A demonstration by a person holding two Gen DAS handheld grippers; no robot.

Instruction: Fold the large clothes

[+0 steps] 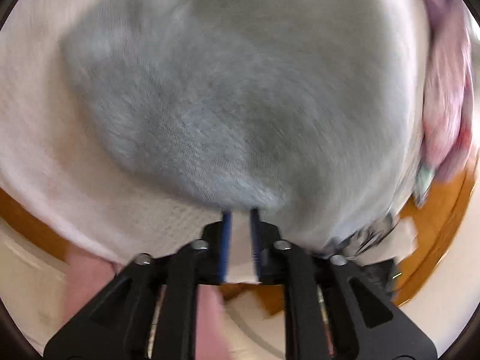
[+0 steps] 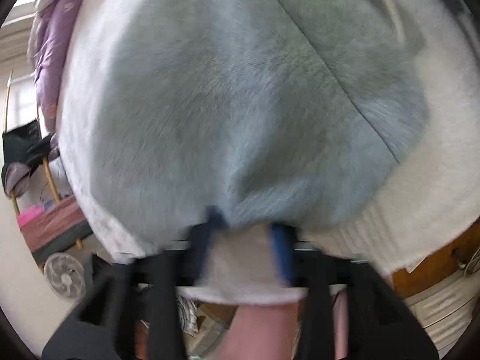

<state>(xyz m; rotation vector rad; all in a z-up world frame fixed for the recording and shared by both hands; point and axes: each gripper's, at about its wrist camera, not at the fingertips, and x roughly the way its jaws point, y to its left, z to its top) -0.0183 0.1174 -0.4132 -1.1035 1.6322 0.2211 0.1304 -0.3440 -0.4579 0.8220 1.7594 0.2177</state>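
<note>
Pale blue-grey fleecy garment (image 1: pixel 186 114), spread over white cloth (image 1: pixel 39 138)

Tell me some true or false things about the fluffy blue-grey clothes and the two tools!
1. The fluffy blue-grey garment lies on a white cloth. True.
2. The left tool has red pads. False: they are blue.
3. The right tool has a bit of the garment's edge between its fingers. True.
4. A fan stands on the floor. True.
5. The bundle beside the garment is green. False: it is purple and pink.
</note>
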